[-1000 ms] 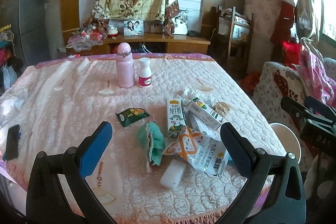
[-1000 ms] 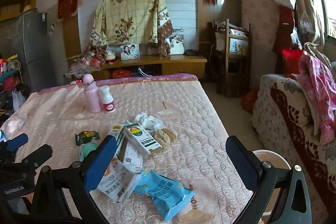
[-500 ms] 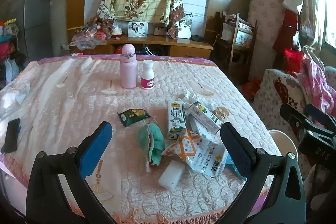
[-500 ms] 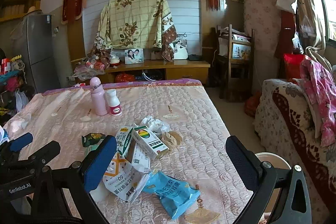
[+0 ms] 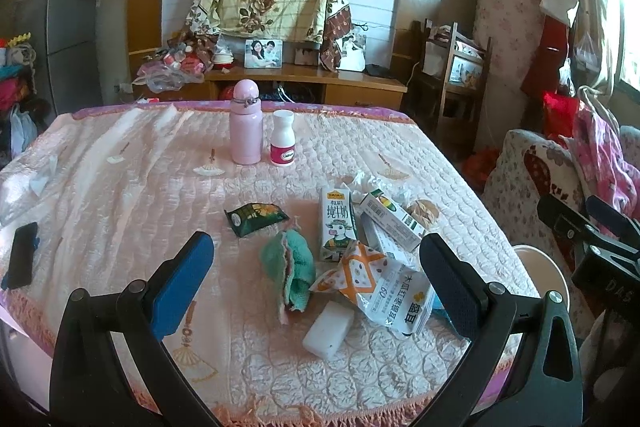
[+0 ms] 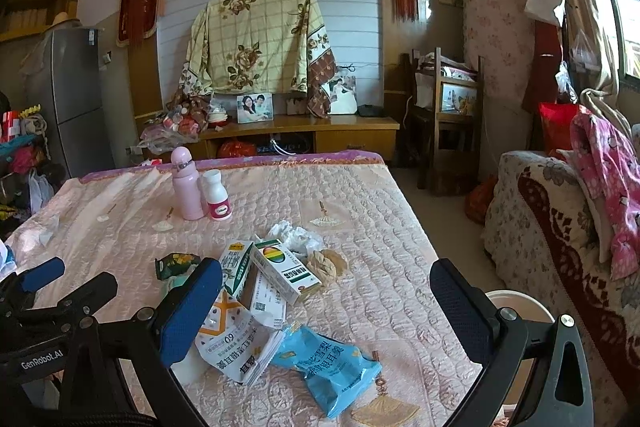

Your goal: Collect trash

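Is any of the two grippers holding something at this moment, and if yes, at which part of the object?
Nothing is held. The left gripper and the right gripper are both open above the table, and nothing sits between their fingers.

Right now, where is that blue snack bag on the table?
The blue snack bag lies flat near the table's front edge in the right wrist view, just right of the white-and-orange packet, between the open right gripper's fingers.

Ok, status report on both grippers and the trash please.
Left gripper open, empty. Right gripper open, empty. Blue wrapper and white pouch on table. Nothing blocking.
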`<state>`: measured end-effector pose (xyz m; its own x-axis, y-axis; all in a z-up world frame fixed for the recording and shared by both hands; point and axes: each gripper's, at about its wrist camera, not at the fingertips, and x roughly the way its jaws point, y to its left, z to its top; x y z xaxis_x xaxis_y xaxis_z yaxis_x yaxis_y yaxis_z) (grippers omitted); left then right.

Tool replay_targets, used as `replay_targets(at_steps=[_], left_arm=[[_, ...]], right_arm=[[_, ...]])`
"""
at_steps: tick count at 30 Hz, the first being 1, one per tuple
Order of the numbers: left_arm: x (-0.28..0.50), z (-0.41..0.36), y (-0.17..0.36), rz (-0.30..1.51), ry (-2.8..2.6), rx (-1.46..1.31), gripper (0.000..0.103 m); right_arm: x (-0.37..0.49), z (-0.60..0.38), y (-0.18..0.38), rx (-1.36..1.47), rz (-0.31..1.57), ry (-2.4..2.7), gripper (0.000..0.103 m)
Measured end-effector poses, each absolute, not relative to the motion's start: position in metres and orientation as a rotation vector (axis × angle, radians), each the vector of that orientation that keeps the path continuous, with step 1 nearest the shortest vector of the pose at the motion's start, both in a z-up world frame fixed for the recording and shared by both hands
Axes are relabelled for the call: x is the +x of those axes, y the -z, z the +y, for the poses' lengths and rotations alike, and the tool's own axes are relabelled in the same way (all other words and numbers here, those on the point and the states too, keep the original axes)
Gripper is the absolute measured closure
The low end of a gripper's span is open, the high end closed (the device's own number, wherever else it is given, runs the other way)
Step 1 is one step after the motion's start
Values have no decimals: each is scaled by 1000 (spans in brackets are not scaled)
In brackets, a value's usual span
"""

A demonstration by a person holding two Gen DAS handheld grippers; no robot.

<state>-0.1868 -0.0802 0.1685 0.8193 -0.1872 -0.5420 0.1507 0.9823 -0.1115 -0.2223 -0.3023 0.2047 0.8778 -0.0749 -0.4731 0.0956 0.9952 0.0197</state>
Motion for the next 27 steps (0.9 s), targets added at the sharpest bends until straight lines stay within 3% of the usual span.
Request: replay_targets(at_steps=[27], left_arm=[[-189, -81, -169, 570, 177, -63, 1]], right_arm=[[-219, -312, -204, 45, 510, 87, 0]])
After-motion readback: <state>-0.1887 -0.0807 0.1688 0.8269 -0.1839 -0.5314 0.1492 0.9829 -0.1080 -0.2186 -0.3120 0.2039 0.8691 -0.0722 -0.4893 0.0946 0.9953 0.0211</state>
